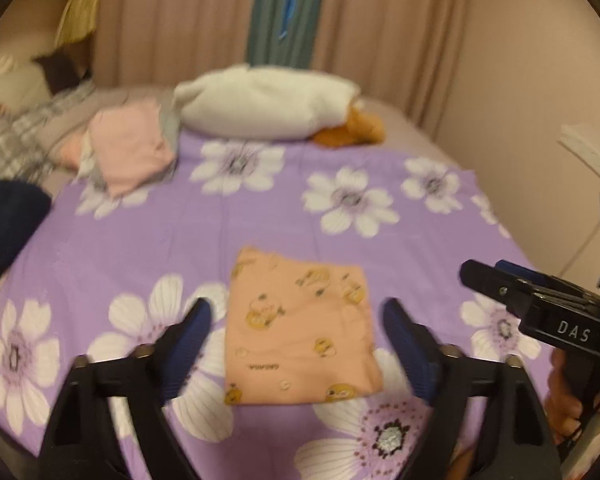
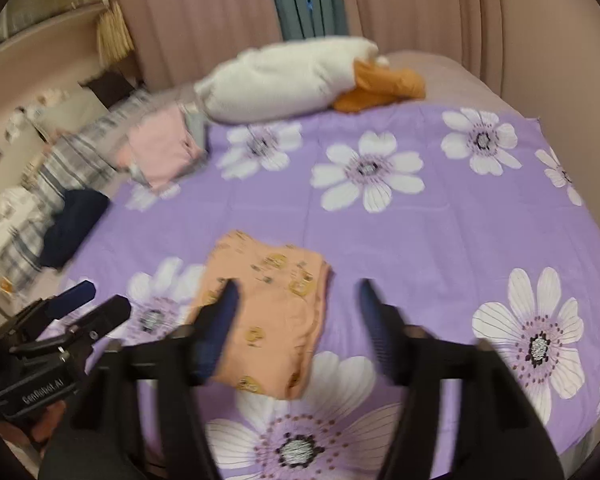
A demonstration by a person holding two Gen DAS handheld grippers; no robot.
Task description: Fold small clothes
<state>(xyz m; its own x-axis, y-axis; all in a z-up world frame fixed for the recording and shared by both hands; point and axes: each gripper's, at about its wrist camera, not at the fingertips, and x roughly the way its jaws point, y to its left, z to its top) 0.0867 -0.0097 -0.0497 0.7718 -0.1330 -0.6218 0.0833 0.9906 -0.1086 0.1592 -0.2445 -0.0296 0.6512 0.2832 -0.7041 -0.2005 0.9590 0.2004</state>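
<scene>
I see the bed (image 1: 140,232) under a purple flowered sheet (image 1: 260,216), a white pillow (image 1: 260,100) at its far end. A pink folded stack (image 1: 132,152) sits near that pillow. The peach garment (image 1: 300,328) lies folded flat mid-sheet. My left claw (image 1: 298,344) and right claw (image 2: 296,320) both hang released above it, nothing between the fingers.
</scene>
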